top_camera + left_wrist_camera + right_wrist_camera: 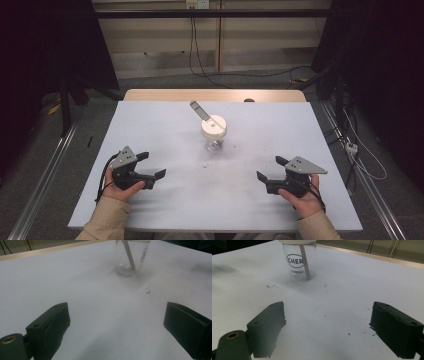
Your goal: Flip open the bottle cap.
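Observation:
A clear plastic cup point(214, 132) with a white lid stands upright at the middle of the white table point(165, 195). A flat stick point(199, 110) pokes out of the lid and leans to the far left. In the left gripper view the cup point(130, 258) is ahead with the stick point(129, 255) inside it. In the right gripper view the cup point(300, 261) bears black lettering. My left gripper point(151, 165) rests near the front left, open, nothing between its jaws. My right gripper point(271, 168) sits at the front right, also open and empty. Both point inward toward the cup.
Small dark specks point(207, 164) lie on the table in front of the cup. A wooden strip point(215, 95) runs along the table's far edge. Cables point(360, 160) lie on the floor to the right, and metal rails flank the table.

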